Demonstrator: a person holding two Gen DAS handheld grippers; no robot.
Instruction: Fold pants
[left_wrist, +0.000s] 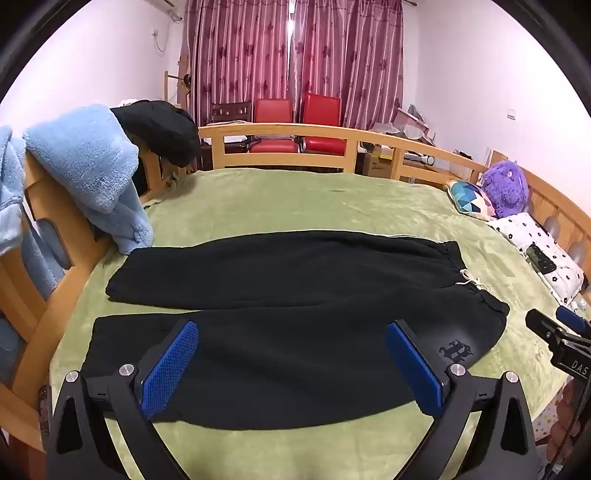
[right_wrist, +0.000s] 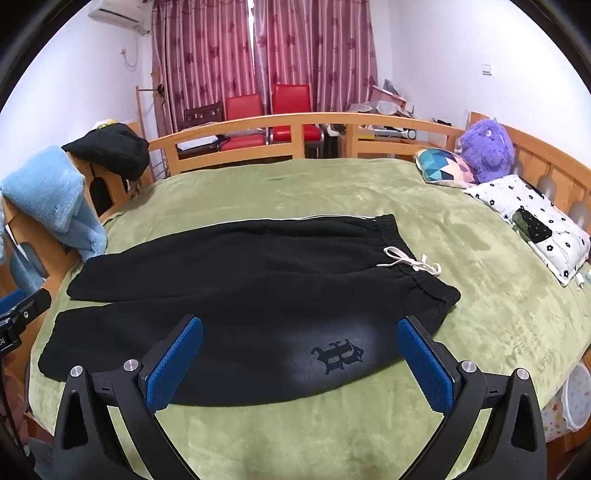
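We hold both claws, left claw (left_wrist: 291, 360) and right claw (right_wrist: 300, 360), spread wide and empty above black sweatpants (left_wrist: 288, 295) lying flat across the green bed (left_wrist: 295, 195), waistband to the right.

Black pants (right_wrist: 236, 280) with cream drawstring (right_wrist: 410, 264), green blanket (right_wrist: 480, 295), blue-padded tongs (left_wrist: 291, 365), maroon striped curtains (left_wrist: 295, 59)

White walls, closed red curtains (left_wrist: 295, 55), red chairs (right_wrist: 273, 114) behind a wooden-railed bed (left_wrist: 280, 129).
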